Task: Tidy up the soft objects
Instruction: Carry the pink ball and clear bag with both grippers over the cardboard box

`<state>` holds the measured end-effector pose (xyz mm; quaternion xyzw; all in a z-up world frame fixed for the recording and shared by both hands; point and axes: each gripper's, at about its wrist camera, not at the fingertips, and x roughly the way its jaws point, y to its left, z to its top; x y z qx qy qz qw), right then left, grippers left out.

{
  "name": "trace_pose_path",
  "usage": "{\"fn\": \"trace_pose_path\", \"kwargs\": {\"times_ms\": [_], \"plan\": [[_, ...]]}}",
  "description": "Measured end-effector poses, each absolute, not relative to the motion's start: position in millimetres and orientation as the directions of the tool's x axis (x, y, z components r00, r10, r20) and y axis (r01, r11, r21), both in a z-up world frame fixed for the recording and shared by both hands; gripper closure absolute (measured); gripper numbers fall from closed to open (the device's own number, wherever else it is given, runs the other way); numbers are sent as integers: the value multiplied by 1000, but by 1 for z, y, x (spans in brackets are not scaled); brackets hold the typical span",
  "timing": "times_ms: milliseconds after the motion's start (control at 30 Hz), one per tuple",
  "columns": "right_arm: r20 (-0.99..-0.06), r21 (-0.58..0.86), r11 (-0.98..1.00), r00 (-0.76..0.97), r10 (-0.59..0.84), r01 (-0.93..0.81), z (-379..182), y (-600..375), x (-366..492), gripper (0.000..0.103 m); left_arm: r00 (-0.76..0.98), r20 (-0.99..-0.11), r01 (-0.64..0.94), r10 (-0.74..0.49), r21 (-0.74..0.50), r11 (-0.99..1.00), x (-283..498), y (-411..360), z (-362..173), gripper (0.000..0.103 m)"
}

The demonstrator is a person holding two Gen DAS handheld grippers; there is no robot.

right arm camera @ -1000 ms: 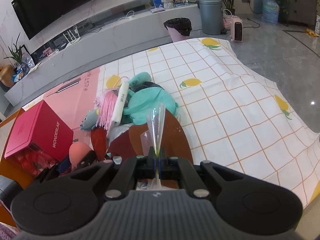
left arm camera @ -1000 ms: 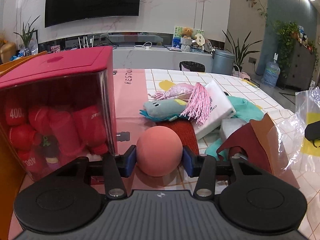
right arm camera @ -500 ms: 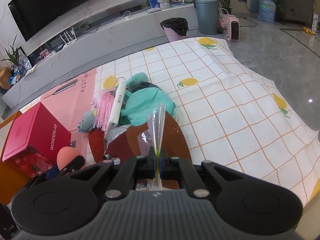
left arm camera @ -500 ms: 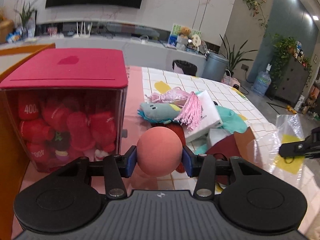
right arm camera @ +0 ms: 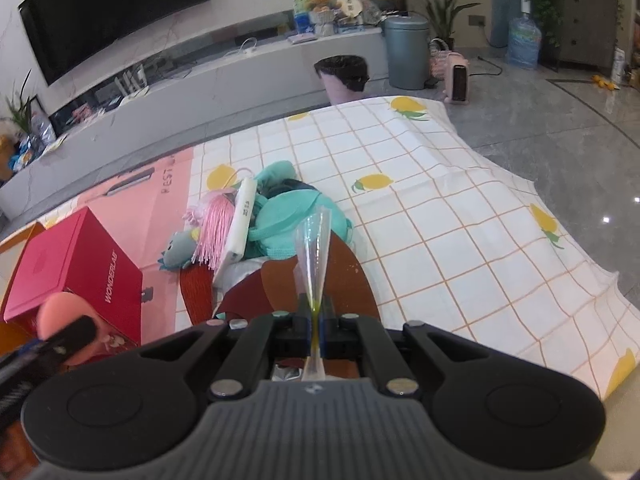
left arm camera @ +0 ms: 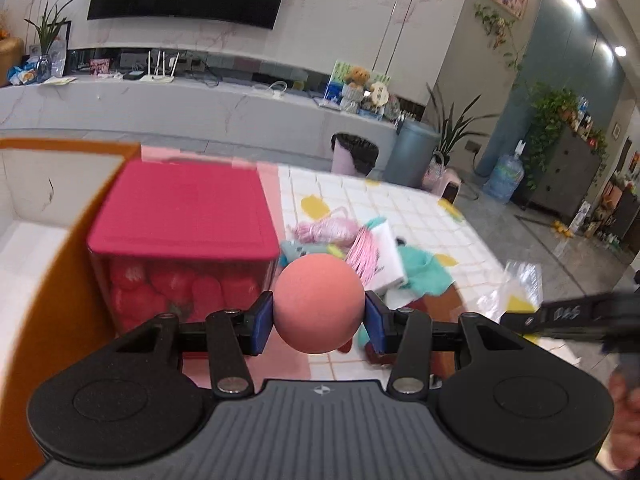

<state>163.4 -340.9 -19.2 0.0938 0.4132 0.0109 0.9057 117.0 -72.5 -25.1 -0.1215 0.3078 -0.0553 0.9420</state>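
Fingertips of the left gripper [left arm camera: 319,316] are clamped on either side of a pink foam ball [left arm camera: 319,303], which is held raised above the table with the blue pads [left arm camera: 262,322] pressed against its flanks. Just behind and to the left of the ball, a red-lidded box [left arm camera: 184,216] with a clear wall is seen, red soft items visible inside it, and an orange bin wall [left arm camera: 52,264] is seen at the far left. The right gripper [right arm camera: 316,322] is shut on the edge of a clear plastic bag [right arm camera: 312,248], which is pinched thin between the closed jaws and stands up in a narrow fan. Beneath that bag a brown and dark red cloth piece [right arm camera: 280,284] is spread on the checked lemon-print tablecloth [right arm camera: 460,240]. Beyond it a pile is gathered: a teal plush [right arm camera: 288,212], a white flat packet [right arm camera: 242,220] leaning against it, a pink-maned grey-blue toy [right arm camera: 180,250] beside the packet. From the right wrist view the ball is seen at the lower left, in front of the red box.
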Motion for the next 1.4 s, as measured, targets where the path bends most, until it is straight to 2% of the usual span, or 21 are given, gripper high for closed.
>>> {"fn": "trace_pose_path", "kwargs": {"times_ms": [200, 367, 467, 667, 800, 1067, 1200, 1400], "plan": [[-697, 210, 976, 709, 105, 62, 5, -326, 137, 103, 816, -533, 68, -226, -299, 952, 102, -60, 11, 49], [-618, 132, 991, 784, 62, 26, 42, -289, 115, 103, 847, -487, 71, -214, -295, 953, 84, -48, 42, 49], [-554, 78, 997, 831, 54, -13, 60, -256, 98, 103, 887, -441, 40, -136, -219, 975, 69, -37, 62, 49], [-470, 68, 981, 862, 192, -182, 95, -191, 72, 103, 924, -379, -28, -48, -192, 981, 44, 0, 90, 48], [-430, 112, 957, 855, 290, -268, 112, -154, 59, 103, 931, -360, -120, 58, -154, 981, 38, 22, 96, 48], [-424, 310, 811, 691, 585, -497, 98, -94, 54, 103, 879, -385, -334, 283, -71, 940, 33, 69, 71, 48], [-463, 356, 749, 591, 661, -560, 70, -65, 59, 103, 865, -433, -302, 255, -44, 952, 42, 87, 56, 47], [-557, 370, 743, 507, 658, -557, 26, -47, 74, 103, 814, -519, -274, 260, 51, 960, 55, 94, 35, 47]]}}
